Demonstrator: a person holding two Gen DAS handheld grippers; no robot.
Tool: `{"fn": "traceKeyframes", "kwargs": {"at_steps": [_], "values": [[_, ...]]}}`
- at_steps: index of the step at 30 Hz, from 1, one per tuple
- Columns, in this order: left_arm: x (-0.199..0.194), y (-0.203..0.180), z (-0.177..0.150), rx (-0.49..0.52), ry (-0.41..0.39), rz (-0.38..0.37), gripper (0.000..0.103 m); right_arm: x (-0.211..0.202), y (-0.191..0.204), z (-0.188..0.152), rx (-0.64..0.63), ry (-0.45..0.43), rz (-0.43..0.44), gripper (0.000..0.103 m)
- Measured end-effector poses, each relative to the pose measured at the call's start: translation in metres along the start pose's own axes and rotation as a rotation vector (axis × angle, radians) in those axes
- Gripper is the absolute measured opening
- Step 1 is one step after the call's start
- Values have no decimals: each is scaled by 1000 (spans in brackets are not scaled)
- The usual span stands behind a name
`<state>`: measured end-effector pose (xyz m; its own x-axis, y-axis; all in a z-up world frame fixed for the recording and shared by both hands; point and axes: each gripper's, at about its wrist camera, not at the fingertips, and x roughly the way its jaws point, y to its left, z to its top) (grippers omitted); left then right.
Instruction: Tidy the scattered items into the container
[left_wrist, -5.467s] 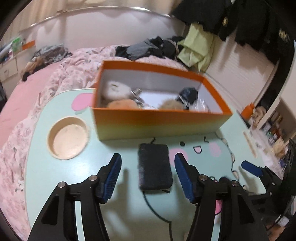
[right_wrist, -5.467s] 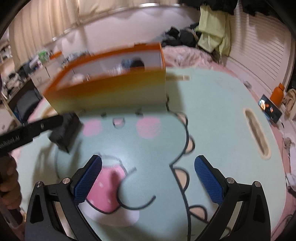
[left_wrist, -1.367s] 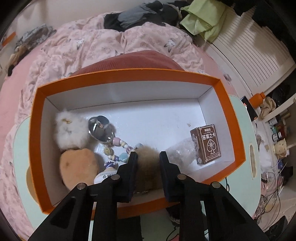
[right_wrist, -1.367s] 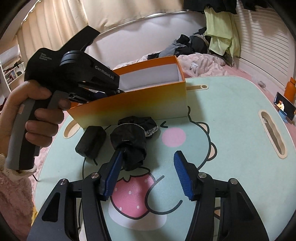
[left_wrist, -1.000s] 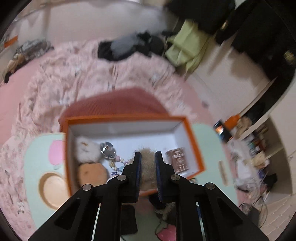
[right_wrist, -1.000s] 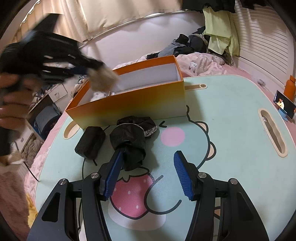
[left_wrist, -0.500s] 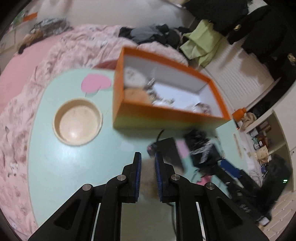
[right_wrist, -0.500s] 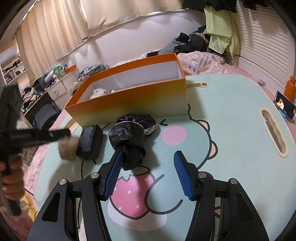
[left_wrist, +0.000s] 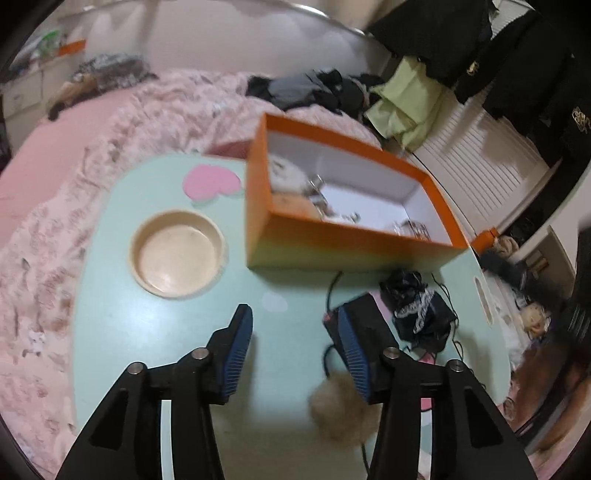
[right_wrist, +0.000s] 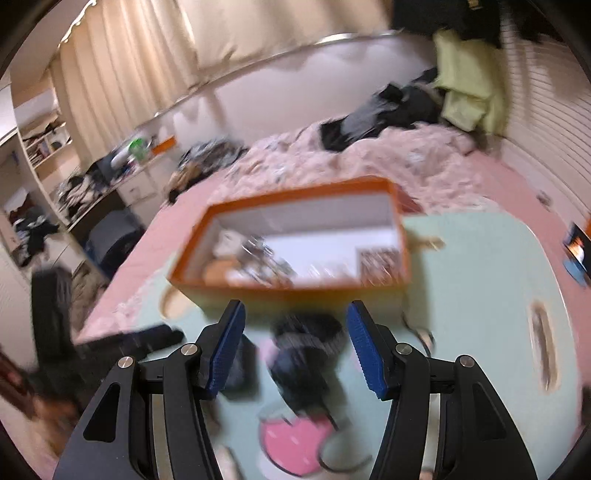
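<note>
The orange box, open-topped and white inside, stands toward the far edge of the mint table, holding a white fluffy ball, a tan pad and small trinkets, too blurred to name. In front of its near wall lie a black lace-trimmed bundle and a black pouch. A tan fur pompom sits nearer the table's near edge.
</note>
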<state>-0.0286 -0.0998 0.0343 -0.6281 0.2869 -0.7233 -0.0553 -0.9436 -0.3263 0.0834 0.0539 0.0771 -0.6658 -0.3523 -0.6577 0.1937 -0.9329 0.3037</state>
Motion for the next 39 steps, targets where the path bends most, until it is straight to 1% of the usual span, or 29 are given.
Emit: {"fn": "traceKeyframes", "kwargs": {"at_steps": [1, 2, 4, 5, 7, 8, 10, 12, 13, 14, 16, 21, 25, 26, 28, 33, 35, 39], "values": [[-3, 1, 1, 0, -6, 2, 49, 9, 2, 18, 3, 59, 30, 59], [-4, 3, 2, -2, -9, 0, 49, 24, 4, 36, 8, 137, 59, 59], [-8, 5, 2, -8, -14, -12, 49, 57, 7, 60, 5, 258, 93, 59], [-9, 7, 2, -8, -13, -16, 49, 72, 7, 68, 4, 294, 95, 59], [-9, 9, 1, -7, -6, -12, 49, 102, 5, 75, 26, 356, 62, 57], [-9, 11, 1, -8, -4, -9, 49, 113, 5, 77, 41, 379, 56, 51], [-8, 14, -1, -16, -5, -7, 49, 129, 6, 76, 42, 417, 56, 45], [-8, 17, -1, -27, -4, -12, 49, 141, 9, 74, 39, 440, 45, 44], [-7, 19, -1, -30, -3, -17, 49, 149, 11, 72, 30, 464, 35, 41], [-7, 20, -1, -31, -2, -22, 49, 155, 14, 70, 19, 486, 20, 32], [-7, 20, -1, -31, -1, -23, 49, 165, 11, 66, 14, 519, -29, 26], [-8, 23, -2, -31, -4, -21, 49, 173, 8, 63, 9, 533, -86, 26], [-8, 22, -2, -29, -4, -18, 49, 174, 12, 64, -15, 516, -94, 25], [-8, 22, -2, -29, -4, -19, 49, 173, 15, 64, -39, 515, -110, 20], [-8, 22, -2, -30, -5, -24, 49, 172, 18, 63, -62, 505, -127, 20], [-7, 23, -2, -30, -3, -20, 49, 160, 11, 67, -36, 438, -102, 19], [-7, 25, -2, -33, -3, -20, 49, 147, 8, 74, -15, 408, -74, 19], [-9, 25, -2, -31, -7, -17, 49, 102, 10, 90, -16, 316, -14, 19]]}}
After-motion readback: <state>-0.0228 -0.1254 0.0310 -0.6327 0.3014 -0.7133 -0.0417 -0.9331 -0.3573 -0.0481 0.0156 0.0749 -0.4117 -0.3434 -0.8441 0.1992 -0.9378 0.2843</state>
